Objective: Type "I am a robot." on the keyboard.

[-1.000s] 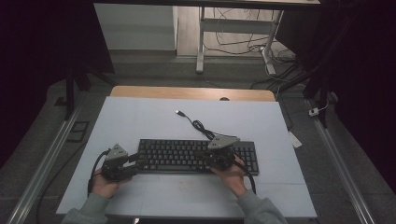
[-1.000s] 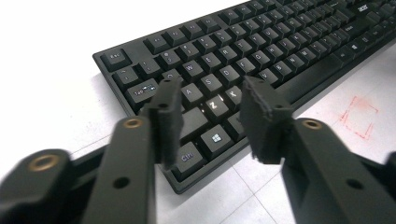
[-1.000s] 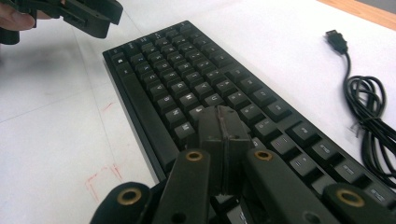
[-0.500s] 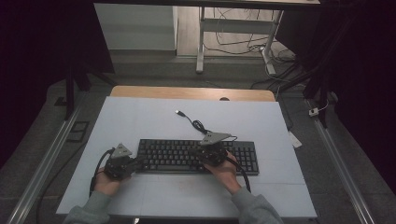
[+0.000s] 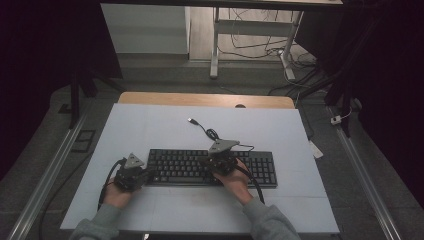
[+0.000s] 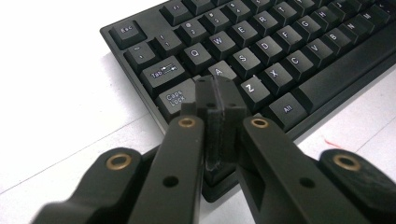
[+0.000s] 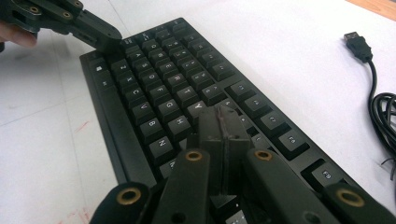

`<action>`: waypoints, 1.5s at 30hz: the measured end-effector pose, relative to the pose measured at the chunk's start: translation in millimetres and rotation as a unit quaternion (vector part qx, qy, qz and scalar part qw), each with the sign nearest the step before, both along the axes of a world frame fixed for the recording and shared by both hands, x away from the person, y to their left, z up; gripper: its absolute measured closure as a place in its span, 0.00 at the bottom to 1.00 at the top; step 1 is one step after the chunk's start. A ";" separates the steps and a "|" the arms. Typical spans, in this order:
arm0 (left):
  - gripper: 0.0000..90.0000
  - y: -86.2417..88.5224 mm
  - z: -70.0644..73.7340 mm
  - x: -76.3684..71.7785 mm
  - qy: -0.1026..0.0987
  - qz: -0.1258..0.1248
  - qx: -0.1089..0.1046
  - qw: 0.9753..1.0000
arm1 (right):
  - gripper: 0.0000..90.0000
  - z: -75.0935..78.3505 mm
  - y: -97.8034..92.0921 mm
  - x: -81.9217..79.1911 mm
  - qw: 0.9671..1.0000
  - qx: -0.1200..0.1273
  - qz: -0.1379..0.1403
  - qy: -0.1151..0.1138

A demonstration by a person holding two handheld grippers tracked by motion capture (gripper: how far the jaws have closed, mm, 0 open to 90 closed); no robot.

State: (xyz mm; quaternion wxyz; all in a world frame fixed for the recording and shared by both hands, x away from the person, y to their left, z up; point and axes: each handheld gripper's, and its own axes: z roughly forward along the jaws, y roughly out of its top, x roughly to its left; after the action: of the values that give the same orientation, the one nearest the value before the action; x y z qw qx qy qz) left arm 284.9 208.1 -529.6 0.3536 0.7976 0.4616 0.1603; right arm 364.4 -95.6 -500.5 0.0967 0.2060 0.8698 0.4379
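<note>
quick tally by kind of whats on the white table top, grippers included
black computer keyboard: 1
black usb cable with plug: 1
left hand-held gripper: 1
right hand-held gripper: 1
total: 4

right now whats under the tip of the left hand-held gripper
The shut left hand-held gripper sits over the keyboard, between Caps Lock, A and Z. The key beneath its tip is covered.

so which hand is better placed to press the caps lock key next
Left. The left gripper has its shut fingers right beside the Caps Lock key at the left end of the black rectangular plastic keyboard. The right gripper sits over the keyboard's middle, near the Y and H keys.
</note>
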 end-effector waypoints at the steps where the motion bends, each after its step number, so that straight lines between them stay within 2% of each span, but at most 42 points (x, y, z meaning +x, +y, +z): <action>1: 0.99 -0.1 -0.1 0.1 0.000 0.000 0.000 1.000 | 0.99 -0.7 0.6 0.6 1.000 -0.002 0.000 0.000; 9: 0.99 -0.1 -0.4 0.0 0.000 -0.001 0.000 1.000 | 0.99 -5.5 3.2 5.1 1.000 -0.009 -0.008 0.004; 18: 0.99 0.0 -1.0 0.1 0.000 -0.002 -0.001 1.000 | 0.99 -11.4 7.2 8.7 0.999 -0.029 -0.016 0.007; 37: 0.99 -0.7 -2.0 0.5 0.003 -0.003 0.006 1.000 | 0.99 -16.9 11.3 13.5 0.999 -0.034 -0.023 0.004; 45: 0.99 -0.5 -2.1 0.6 0.003 -0.003 0.005 1.000 | 1.00 -20.0 13.2 13.6 0.999 -0.041 -0.023 0.010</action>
State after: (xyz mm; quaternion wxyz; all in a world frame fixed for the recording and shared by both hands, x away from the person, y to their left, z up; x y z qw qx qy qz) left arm 285.5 207.5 -531.7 0.3489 0.8012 0.4596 0.1587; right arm 378.1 -82.4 -520.5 0.1060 0.2261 0.8829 0.3977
